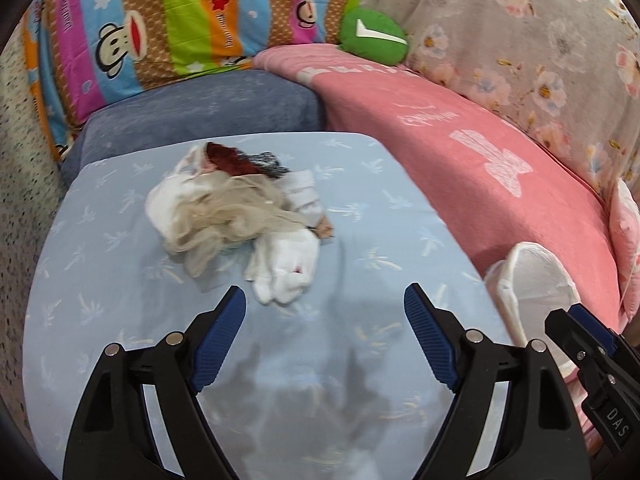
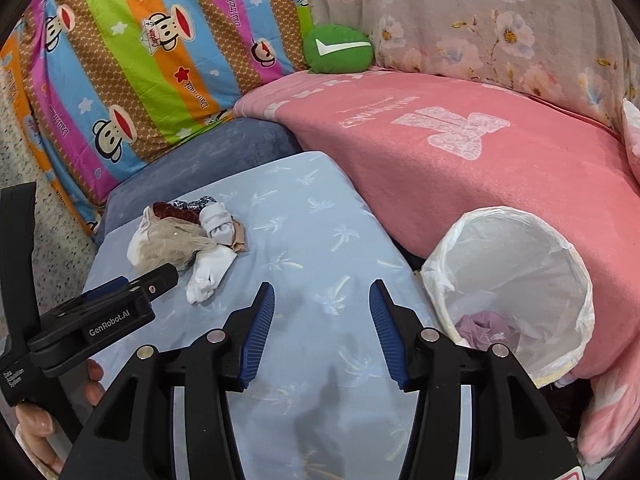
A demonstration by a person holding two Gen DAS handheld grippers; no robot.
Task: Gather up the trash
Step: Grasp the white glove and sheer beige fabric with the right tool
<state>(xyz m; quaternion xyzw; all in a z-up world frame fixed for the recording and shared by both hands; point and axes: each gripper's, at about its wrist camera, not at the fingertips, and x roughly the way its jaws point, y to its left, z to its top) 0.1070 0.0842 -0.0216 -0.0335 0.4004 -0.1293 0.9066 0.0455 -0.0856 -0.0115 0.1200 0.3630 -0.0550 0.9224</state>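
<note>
One small heap of trash, white socks, beige netting and dark red and black scraps, lies on the pale blue cushion, towards its far left part. Both grippers hover over the near end of that cushion: the left gripper gapes wide with nothing between its blue pads, and the right gripper stands partly open, also empty. Just right of the cushion a white-lined bin leans against a pink blanket.
</note>
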